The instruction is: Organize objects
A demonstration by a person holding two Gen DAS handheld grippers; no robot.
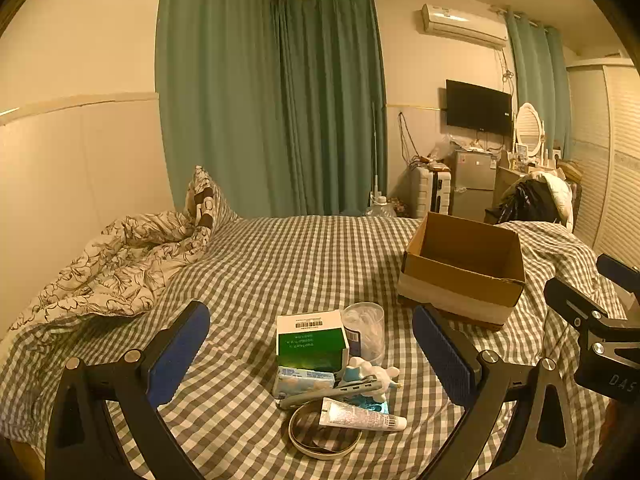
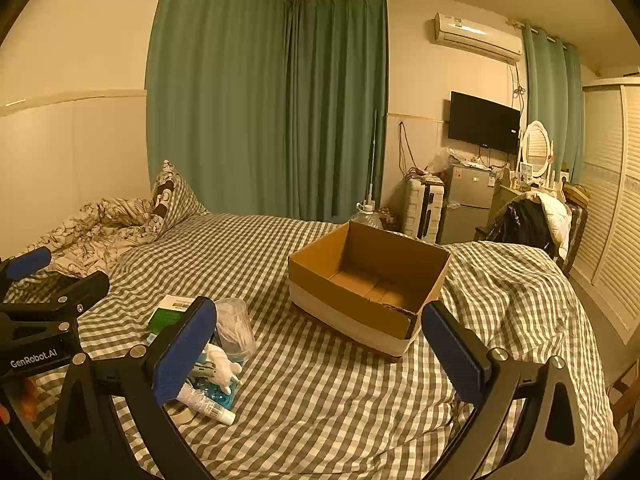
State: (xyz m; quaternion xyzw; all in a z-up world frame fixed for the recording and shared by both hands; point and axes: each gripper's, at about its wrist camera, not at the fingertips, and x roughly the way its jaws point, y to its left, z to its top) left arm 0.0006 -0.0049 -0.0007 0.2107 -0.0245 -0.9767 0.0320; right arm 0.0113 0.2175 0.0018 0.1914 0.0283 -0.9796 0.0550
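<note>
A pile of small items lies on the checked bed: a green and white box point(image 1: 310, 338), a clear plastic cup point(image 1: 365, 330), a tissue pack point(image 1: 303, 380), a white toy figure point(image 1: 374, 376), a tube point(image 1: 362, 416) and a tape roll point(image 1: 324, 434). An open, empty cardboard box point(image 1: 464, 270) stands to the right point(image 2: 370, 280). My left gripper point(image 1: 312, 360) is open and empty, with the pile between its fingers. My right gripper point(image 2: 320, 354) is open and empty above the sheet in front of the cardboard box; the pile point(image 2: 212, 360) lies by its left finger.
A crumpled floral duvet point(image 1: 116, 268) and a pillow point(image 1: 206, 200) lie at the bed's far left. Green curtains hang behind. A suitcase point(image 2: 424, 208), small fridge point(image 2: 468, 200), dresser with mirror and a chair with clothes point(image 2: 528, 216) stand beyond the bed on the right.
</note>
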